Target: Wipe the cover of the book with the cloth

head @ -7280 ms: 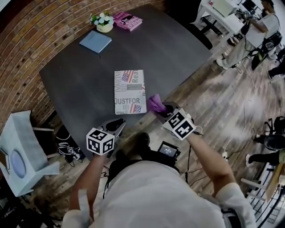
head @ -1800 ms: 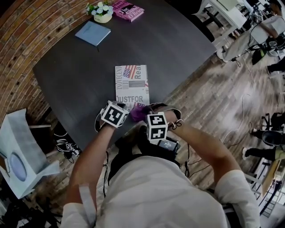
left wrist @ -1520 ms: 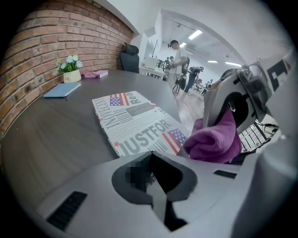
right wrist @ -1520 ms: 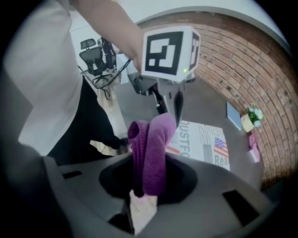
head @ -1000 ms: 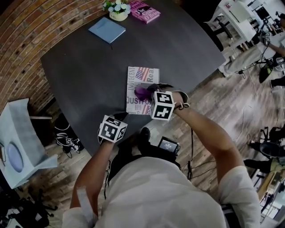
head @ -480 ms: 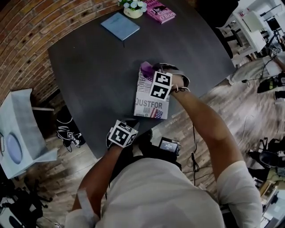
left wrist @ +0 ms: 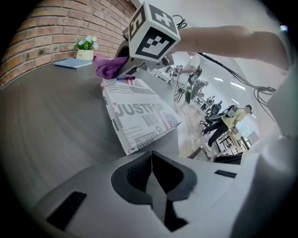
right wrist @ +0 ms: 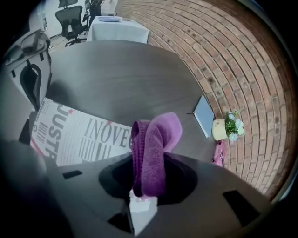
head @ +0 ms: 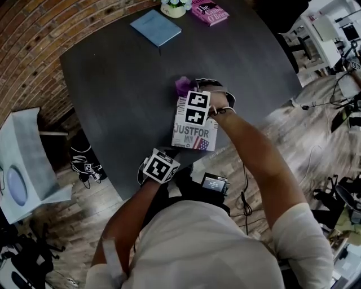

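Your right gripper (right wrist: 145, 188) clamps a purple cloth (right wrist: 153, 146) at the upper edge of the book (head: 189, 135). The book lies flat at the centre of the frame on the dark table (head: 113, 84), its newsprint-style cover facing up. Your left gripper (left wrist: 152, 182), jaws together on nothing, is just below the book, near the table's lower edge. A blue notebook (head: 155, 27), a pink book (head: 210, 11) and a flower pot (head: 174, 7) line the top of the frame.
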Demonstrator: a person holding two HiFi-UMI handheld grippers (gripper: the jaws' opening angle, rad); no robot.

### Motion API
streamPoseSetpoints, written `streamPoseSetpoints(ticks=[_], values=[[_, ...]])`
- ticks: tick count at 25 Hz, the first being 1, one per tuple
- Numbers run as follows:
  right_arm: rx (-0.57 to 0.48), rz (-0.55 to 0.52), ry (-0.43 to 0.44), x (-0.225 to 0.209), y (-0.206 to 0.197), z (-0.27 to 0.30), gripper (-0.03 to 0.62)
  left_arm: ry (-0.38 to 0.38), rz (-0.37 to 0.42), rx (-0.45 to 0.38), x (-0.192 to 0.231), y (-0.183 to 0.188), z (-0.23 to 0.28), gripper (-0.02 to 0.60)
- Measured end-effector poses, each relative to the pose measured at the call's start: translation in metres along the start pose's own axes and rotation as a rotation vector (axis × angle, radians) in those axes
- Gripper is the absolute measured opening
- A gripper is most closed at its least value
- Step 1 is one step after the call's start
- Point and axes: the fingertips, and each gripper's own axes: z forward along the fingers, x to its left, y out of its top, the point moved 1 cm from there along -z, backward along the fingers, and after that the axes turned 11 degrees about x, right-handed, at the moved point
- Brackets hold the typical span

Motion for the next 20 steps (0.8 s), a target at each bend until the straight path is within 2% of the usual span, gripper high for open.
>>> streamPoseSetpoints(ticks=[20], values=[[-0.040, -0.018, 0.066, 0.051, 0.005, -0.026, 0.103, 0.014, -0.018, 0.016, 0.014, 0.005, 0.010, 0.008]])
